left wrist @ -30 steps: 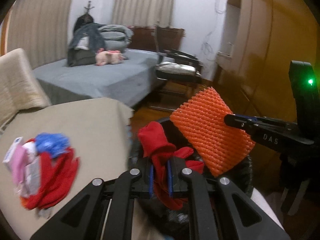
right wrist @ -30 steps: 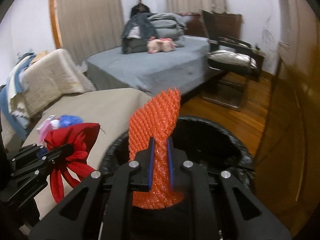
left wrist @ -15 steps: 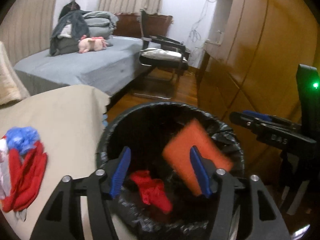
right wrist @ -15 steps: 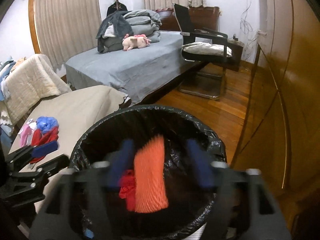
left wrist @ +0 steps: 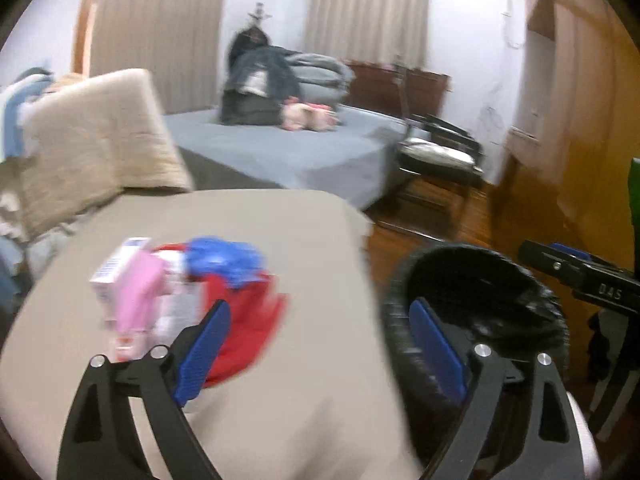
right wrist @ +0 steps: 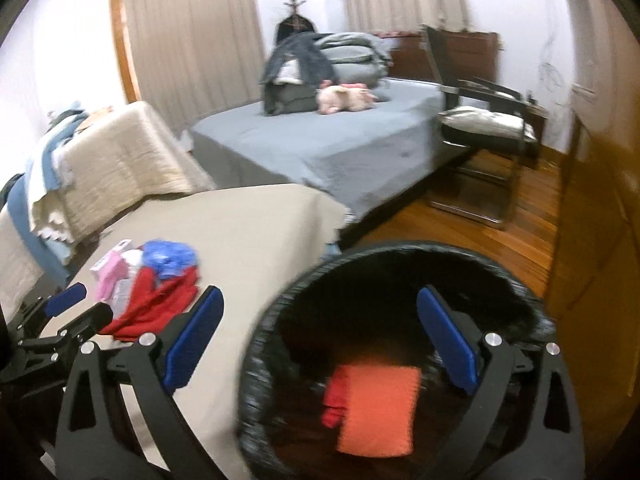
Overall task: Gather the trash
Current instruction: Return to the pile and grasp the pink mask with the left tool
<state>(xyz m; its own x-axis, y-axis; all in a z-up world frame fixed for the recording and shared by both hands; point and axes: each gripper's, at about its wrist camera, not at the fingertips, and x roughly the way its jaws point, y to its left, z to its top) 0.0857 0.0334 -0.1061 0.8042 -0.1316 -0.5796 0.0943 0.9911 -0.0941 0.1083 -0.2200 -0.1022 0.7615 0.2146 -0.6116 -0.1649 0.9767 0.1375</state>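
A black-lined trash bin stands beside a beige-covered table. Inside it lie an orange foam net and a red scrap. A trash pile sits on the table: red cloth, a blue bag and a pink carton. It also shows in the right wrist view. My left gripper is open and empty, between the pile and the bin. My right gripper is open and empty above the bin's left rim.
A grey bed with folded clothes and a pink plush toy lies behind the table. A chair stands on the wooden floor by a wooden wardrobe. A blanket-covered seat is at the left.
Both grippers opened and dropped the red scrap and the orange net into the bin. Both have since swung left toward the table, and the left one now faces the trash pile.
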